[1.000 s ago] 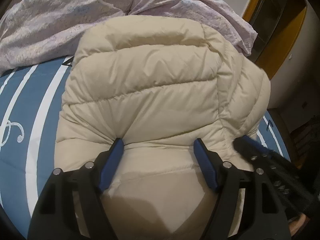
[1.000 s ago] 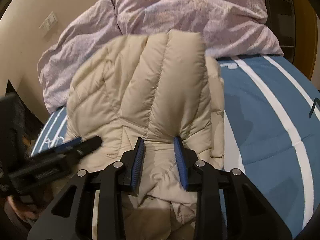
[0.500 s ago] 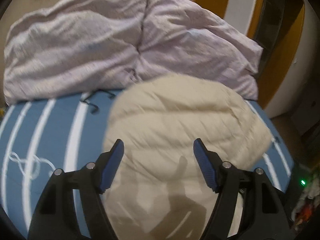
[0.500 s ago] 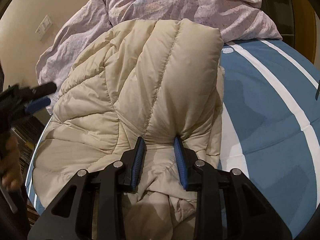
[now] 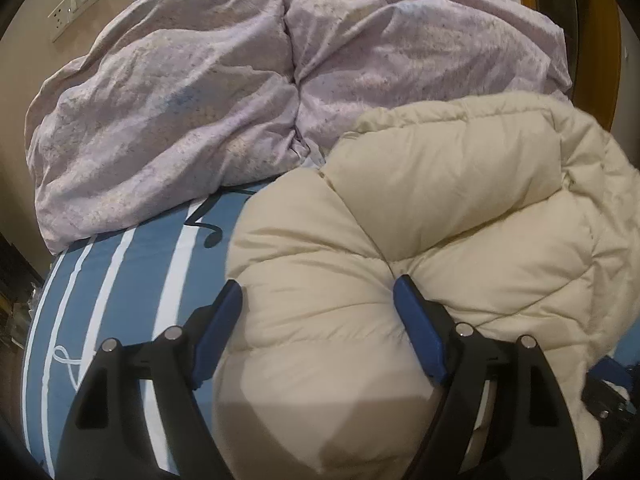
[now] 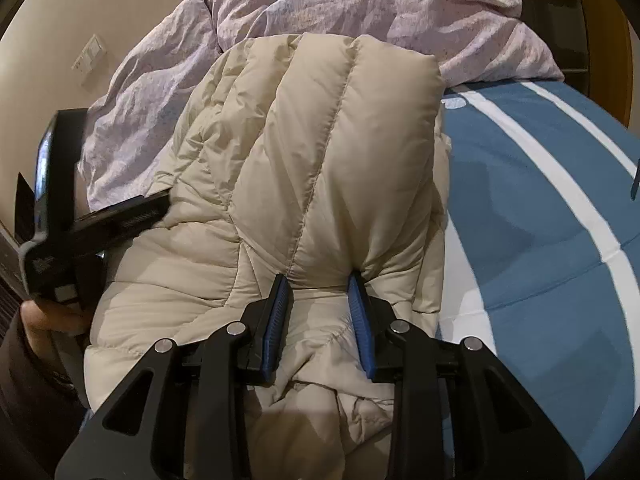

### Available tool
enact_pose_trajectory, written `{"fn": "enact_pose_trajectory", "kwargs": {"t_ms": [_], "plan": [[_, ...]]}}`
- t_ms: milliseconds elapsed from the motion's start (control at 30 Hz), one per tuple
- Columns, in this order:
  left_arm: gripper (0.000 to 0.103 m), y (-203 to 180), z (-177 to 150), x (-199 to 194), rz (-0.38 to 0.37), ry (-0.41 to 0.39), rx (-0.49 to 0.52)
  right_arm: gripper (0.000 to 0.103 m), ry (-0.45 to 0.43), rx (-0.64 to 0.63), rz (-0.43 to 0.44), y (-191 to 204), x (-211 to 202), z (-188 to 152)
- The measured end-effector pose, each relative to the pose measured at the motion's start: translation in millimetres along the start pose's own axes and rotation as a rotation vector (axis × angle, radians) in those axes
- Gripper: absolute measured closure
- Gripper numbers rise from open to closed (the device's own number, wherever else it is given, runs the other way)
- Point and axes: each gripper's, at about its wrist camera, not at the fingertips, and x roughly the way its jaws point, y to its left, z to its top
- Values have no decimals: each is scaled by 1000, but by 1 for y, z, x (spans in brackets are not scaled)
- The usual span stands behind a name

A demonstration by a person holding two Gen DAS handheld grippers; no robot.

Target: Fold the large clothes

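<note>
Left wrist view: left gripper (image 5: 318,300) jaws apart, just widened, straddling cream quilted puffer jacket (image 5: 440,208); bulk lies ahead-right. Right gripper (image 6: 320,288) jaws clamped on jacket fold.

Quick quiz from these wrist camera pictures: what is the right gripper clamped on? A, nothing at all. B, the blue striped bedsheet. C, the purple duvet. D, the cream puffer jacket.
D: in the right wrist view the right gripper has its blue pads pressed into a bunched fold of the cream puffer jacket, with the fabric puckering at both pads, while the purple duvet and blue striped bedsheet lie beyond or beside it.
</note>
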Motion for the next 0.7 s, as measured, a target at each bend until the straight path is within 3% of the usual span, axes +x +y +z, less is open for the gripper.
{"fn": "enact_pose_trajectory", "kwargs": {"t_ms": [333, 467, 700], "plan": [[24, -6, -6, 12, -20, 0, -5, 66, 9, 15, -38, 7, -15, 13], [24, -5, -6, 14, -37, -3, -17, 53, -66, -23, -50, 24, -36, 30], [24, -6, -7, 16, -58, -4, -34, 50, -169, -51, -94, 56, -28, 81]]}}
